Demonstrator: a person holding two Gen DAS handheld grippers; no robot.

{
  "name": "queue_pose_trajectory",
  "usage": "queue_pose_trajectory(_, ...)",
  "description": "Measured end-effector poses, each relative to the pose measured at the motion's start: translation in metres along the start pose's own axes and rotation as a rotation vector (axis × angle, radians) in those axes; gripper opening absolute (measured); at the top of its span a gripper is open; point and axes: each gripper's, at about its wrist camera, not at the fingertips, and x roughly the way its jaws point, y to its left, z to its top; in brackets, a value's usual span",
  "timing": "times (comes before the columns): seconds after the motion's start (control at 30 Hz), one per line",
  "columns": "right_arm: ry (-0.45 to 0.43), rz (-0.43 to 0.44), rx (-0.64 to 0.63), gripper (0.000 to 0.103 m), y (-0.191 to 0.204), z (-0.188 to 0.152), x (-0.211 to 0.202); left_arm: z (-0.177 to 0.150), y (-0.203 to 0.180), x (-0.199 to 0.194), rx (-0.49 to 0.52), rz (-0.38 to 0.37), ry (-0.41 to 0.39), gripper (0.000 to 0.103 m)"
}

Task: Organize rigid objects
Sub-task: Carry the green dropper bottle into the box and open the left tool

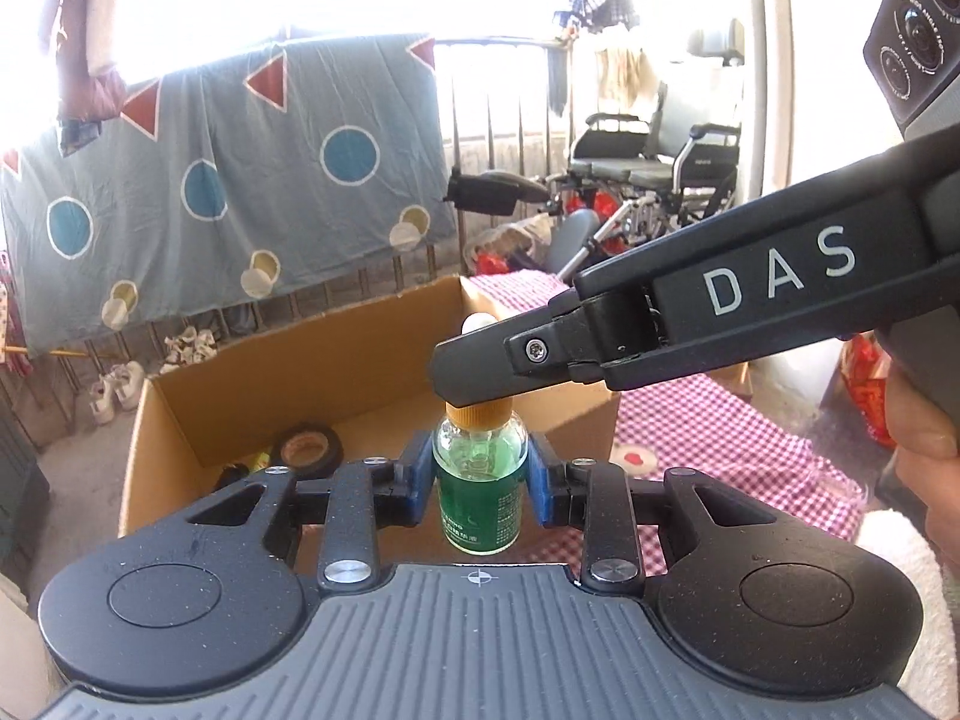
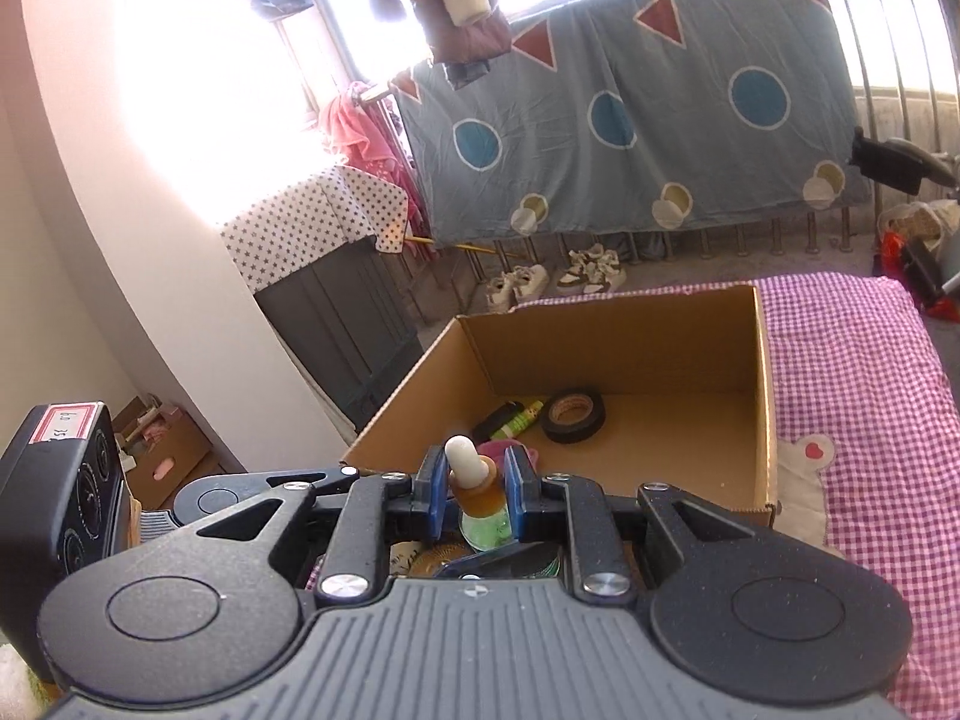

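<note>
My left claw (image 1: 480, 471) pinched the bottle (image 1: 478, 495) right in its middle. The blue pads (image 1: 420, 480) pressed on the glass from both sides, at 9 and 3 o'clock of it. The bottle stood up straight. It was clear on top, with green stuff and a green label lower down. Its cap (image 1: 480, 414) was orange.

My right claw (image 1: 474, 372) came in from 3 o'clock in the left view and sat on top of the bottle. In the right view, that claw (image 2: 477, 486) was almost shut. Its blue pads (image 2: 437, 489) squeezed the orange cap (image 2: 477, 495) from both sides. The white rubber tip (image 2: 461, 457) poked up between them. So both claws had the same bottle, one low and one high.

The box (image 2: 762, 396) was at 12 o'clock from the bottle, just past it. It sat on a pink checked cloth (image 2: 858, 396). Inside the box, at the far wall, lay a black roll of tape (image 2: 573, 414). Just left of the tape lay a yellow-green thing (image 2: 522, 419), touching something black, but I could not tell what they were. In the left view I saw the tape (image 1: 307, 449) at 10 o'clock from the bottle, well apart from it.
</note>
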Motion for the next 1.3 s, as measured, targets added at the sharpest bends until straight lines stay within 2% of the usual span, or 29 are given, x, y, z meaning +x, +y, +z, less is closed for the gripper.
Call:
queue_pose_trajectory(0.13, -0.029, 0.024, -0.051, 0.022, 0.012, 0.024, 0.006, 0.02, 0.016, -0.004, -0.019, 0.011, -0.034, 0.031)
queue_pose_trajectory(0.23, -0.011, 0.038, -0.049, 0.022, 0.009, 0.04, 0.028, 0.031, 0.032, 0.012, -0.061, 0.002, -0.003, 0.031)
queue_pose_trajectory(0.4, 0.101, 0.054, 0.031, 0.022, -0.022, 0.05, 0.085, 0.031, 0.069, 0.063, -0.185, -0.046, 0.147, 0.031)
queue_pose_trajectory(0.63, 0.236, 0.061, 0.129, 0.022, -0.061, 0.032, 0.149, 0.01, 0.096, 0.115, -0.3, -0.041, 0.301, 0.031)
queue_pose_trajectory(0.77, 0.29, 0.082, 0.19, 0.022, -0.081, 0.022, 0.172, -0.002, 0.098, 0.125, -0.312, -0.01, 0.355, 0.031)
queue_pose_trajectory(1.03, 0.335, 0.097, 0.212, 0.022, -0.085, 0.011, 0.194, -0.01, 0.101, 0.135, -0.305, 0.031, 0.403, 0.032)
queue_pose_trajectory(1.2, 0.355, 0.106, 0.199, 0.024, -0.081, 0.009, 0.198, -0.01, 0.103, 0.134, -0.311, 0.041, 0.395, 0.033)
queue_pose_trajectory(1.3, 0.368, 0.093, 0.21, 0.025, -0.079, 0.011, 0.196, -0.008, 0.103, 0.13, -0.322, 0.042, 0.393, 0.039)
